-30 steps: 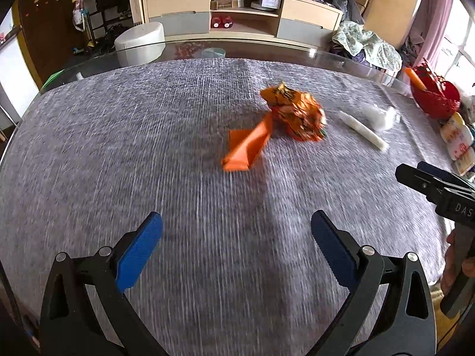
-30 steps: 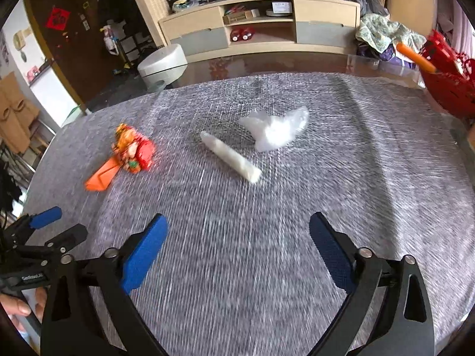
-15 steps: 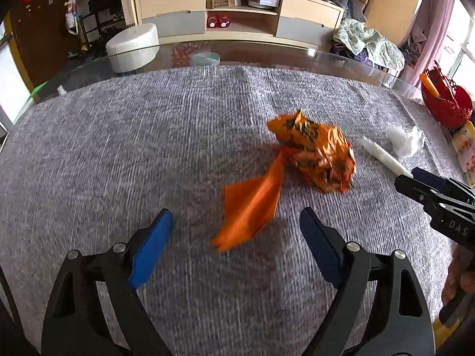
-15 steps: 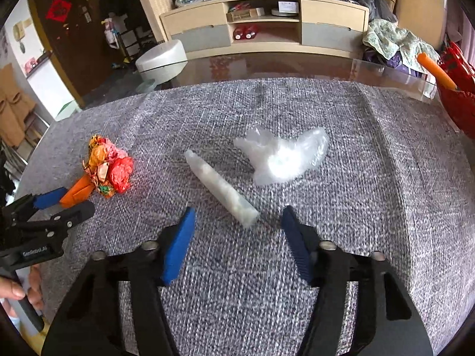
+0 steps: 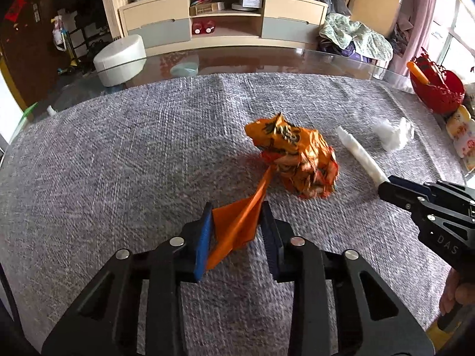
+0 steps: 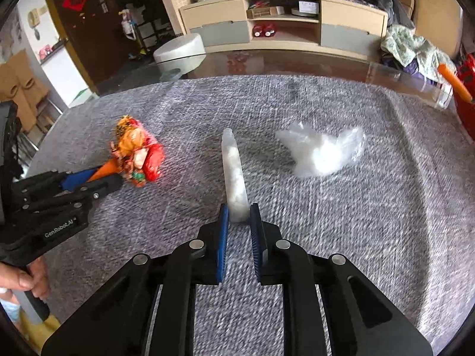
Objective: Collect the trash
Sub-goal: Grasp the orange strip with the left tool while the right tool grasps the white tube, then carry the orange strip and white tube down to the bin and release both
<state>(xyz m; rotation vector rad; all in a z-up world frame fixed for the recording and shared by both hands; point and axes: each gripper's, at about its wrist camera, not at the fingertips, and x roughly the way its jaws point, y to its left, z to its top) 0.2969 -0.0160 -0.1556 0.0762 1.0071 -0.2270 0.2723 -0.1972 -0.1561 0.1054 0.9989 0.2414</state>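
An orange crumpled snack wrapper (image 5: 299, 160) lies on the grey cloth, its flat orange tail (image 5: 237, 231) between the pads of my left gripper (image 5: 237, 216), which is shut on it. The wrapper also shows in the right wrist view (image 6: 136, 154). A white tube (image 6: 234, 175) lies lengthwise ahead of my right gripper (image 6: 239, 213), whose pads are closed around its near end. The tube shows in the left wrist view (image 5: 360, 155) too. A clear crumpled plastic bag (image 6: 320, 151) lies to the right of the tube.
The grey cloth (image 5: 118, 154) covers a glass table. A red basket (image 5: 436, 92) with an orange-handled item stands at the right edge, with packets (image 5: 463, 136) beside it. A wooden cabinet (image 5: 225, 17) and white stool (image 5: 120, 59) stand beyond the table.
Both grippers moved forward and closed: the left onto the wrapper's orange tail, the right onto the near end of the white tube.
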